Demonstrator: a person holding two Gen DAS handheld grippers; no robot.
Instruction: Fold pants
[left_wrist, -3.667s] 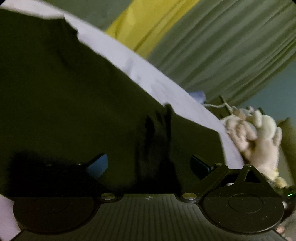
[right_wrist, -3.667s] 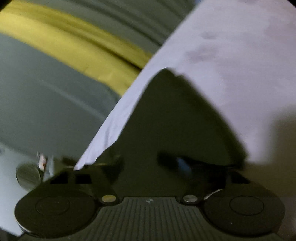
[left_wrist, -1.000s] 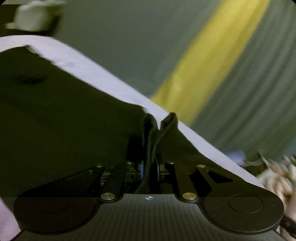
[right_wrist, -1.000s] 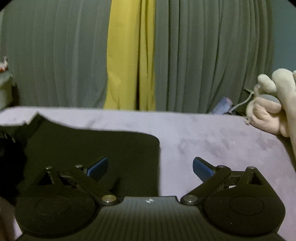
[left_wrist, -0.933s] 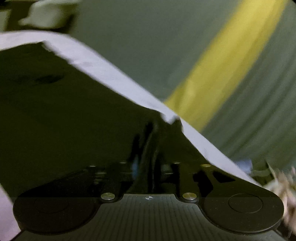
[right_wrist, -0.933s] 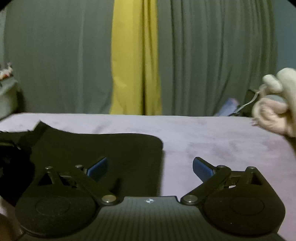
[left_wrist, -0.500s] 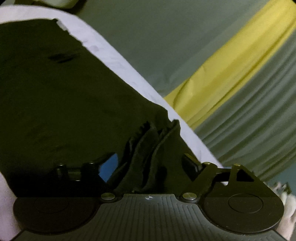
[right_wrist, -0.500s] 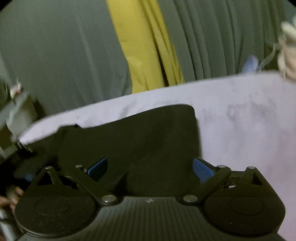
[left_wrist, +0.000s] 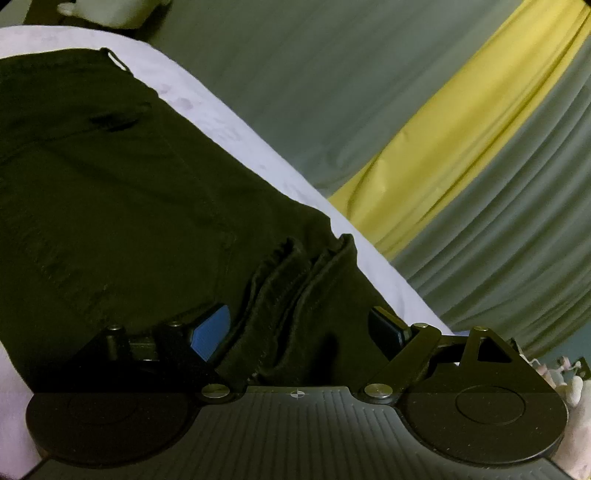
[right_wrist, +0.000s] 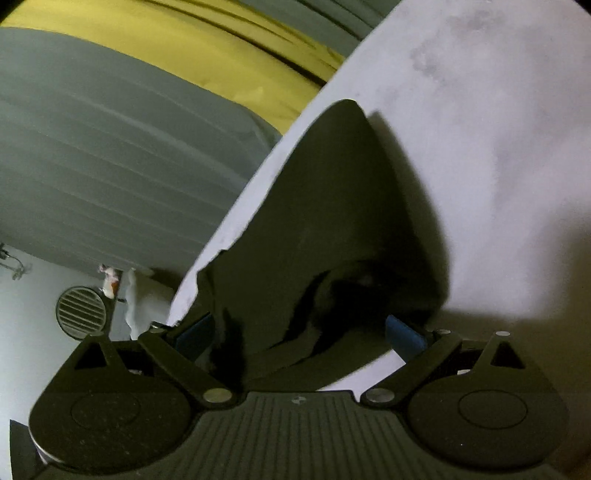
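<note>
Letting go of a fold looks like the step in hand. At the upper left of the left wrist view the dark pants (left_wrist: 122, 206) lie spread flat over a pale lilac surface (left_wrist: 229, 129) whose kind I cannot tell, and they run down to the lower middle of the frame. There a bunched stack of hems (left_wrist: 295, 295) stands up between the fingers of the left claw (left_wrist: 301, 328). Its jaws have just been opening and now stand wide; the blue pads (left_wrist: 212, 330) are clear of the cloth, so nothing is gripped. Grey and yellow curtains (left_wrist: 461, 122) fill the right of that frame.

In the right wrist view, the right claw (right_wrist: 301, 332) is also wide, low over a folded end of the pants (right_wrist: 332, 206) at the frame's centre, with a loose dark ridge lying between its pads and bare surface at the right.

Next, I judge, both claws must close on matching edges of cloth and carry them across for another fold, keeping the layers aligned.
</note>
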